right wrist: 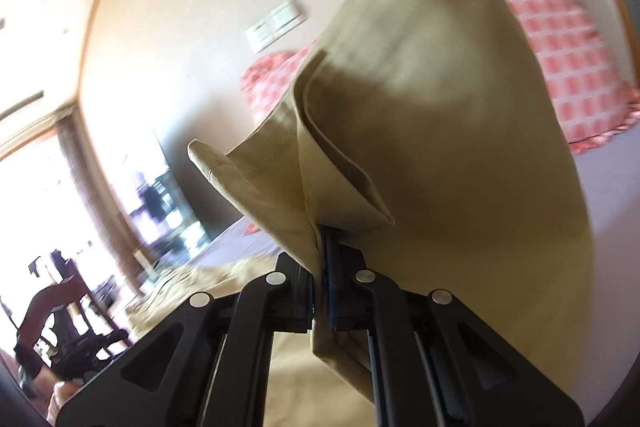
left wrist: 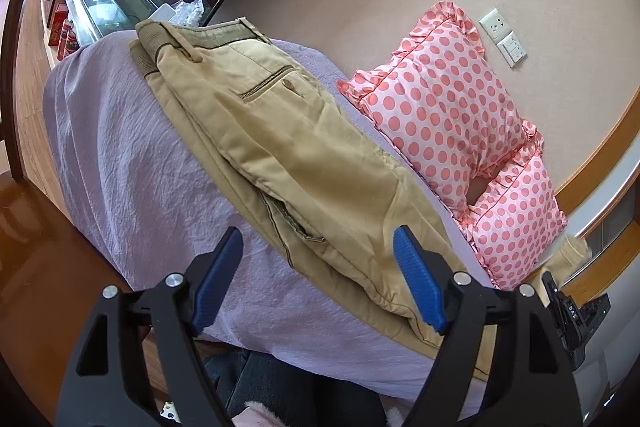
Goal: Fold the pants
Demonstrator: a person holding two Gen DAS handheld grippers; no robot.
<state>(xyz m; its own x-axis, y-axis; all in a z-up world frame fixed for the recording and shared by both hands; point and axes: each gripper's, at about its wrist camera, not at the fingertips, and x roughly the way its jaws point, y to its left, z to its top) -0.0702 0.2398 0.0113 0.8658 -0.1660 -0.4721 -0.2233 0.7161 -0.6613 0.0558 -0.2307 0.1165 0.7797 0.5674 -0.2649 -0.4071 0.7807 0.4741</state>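
We saw the pants [left wrist: 280, 147] as tan cotton, laid flat with the two legs stacked, a buttoned welt pocket facing up and a ribbed waistband at the top. In the left wrist view their long axis ran on a diagonal, waistband toward the upper left of the frame, legs running to the lower right. They lay on the lavender bedsheet [left wrist: 132, 171], just beside two pink polka-dot pillows [left wrist: 448, 107] at the right of the frame. The left gripper [left wrist: 320, 279] hung over the near part of the legs, its blue fingers [left wrist: 416, 275] spread wide and holding nothing. In the blurred right wrist view, the right gripper [right wrist: 326, 267] had its fingers pressed together on a fold of the pants [right wrist: 420, 127], which rose in a tall curl above it.
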